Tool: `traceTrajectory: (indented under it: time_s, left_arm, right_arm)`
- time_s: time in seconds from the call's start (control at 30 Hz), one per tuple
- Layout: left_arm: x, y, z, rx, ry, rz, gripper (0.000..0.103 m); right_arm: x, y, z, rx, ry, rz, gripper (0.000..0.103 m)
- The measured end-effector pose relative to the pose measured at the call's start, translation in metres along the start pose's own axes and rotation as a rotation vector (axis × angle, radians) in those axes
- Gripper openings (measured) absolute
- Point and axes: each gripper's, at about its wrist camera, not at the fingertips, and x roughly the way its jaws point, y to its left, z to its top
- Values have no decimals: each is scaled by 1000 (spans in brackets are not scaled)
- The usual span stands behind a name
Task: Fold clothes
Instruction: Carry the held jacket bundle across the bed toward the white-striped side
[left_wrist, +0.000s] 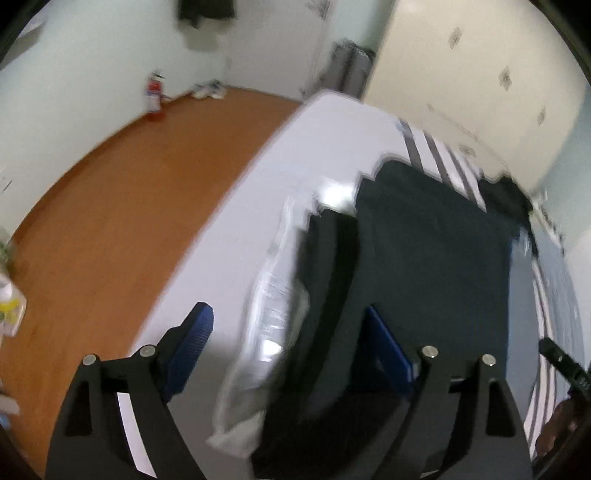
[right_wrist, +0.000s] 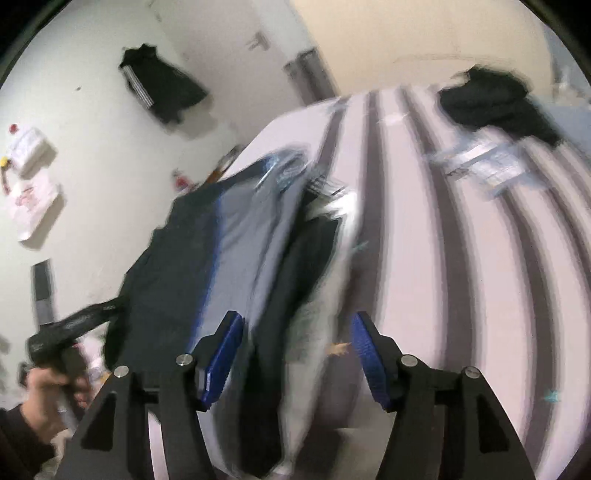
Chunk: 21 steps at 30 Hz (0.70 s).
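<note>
A dark navy garment (left_wrist: 436, 243) lies spread on the white striped bed (left_wrist: 295, 155). My left gripper (left_wrist: 291, 325) is open above its near left edge, with a clear plastic bag (left_wrist: 273, 295) between the fingers. In the right wrist view the same garment (right_wrist: 173, 266) lies folded with a grey-blue layer (right_wrist: 251, 229) and dark parts on top. My right gripper (right_wrist: 295, 332) is open just above this pile. The view is blurred by motion. The left gripper (right_wrist: 70, 328) and the hand holding it show at the lower left.
Another dark garment (right_wrist: 495, 99) lies bunched at the far end of the bed, with plastic packaging (right_wrist: 484, 166) beside it. An orange-brown floor (left_wrist: 129, 206) runs left of the bed, with a red extinguisher (left_wrist: 153, 96) by the wall. A black garment (right_wrist: 162, 85) hangs on the wall.
</note>
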Motion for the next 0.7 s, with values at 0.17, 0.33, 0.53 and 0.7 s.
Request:
traceTrajectory:
  time_s: [0.17,0.33,0.53,0.7]
  left_arm:
    - [-33,-41,16,192,-174,-7,6]
    - [16,-103,21,257,-59,-137,0]
    - [90,-95,10,228,71,-120,0]
    - [88,-96,10,234,56,-121,0]
  right_arm:
    - [-15,25,22,-102,-153,-92,56]
    - [17,80,39,-175,-203,-59,34]
    - [99,80,38,-188,-125,-162,25]
    - [100,71,29,-201,-172,-165,13]
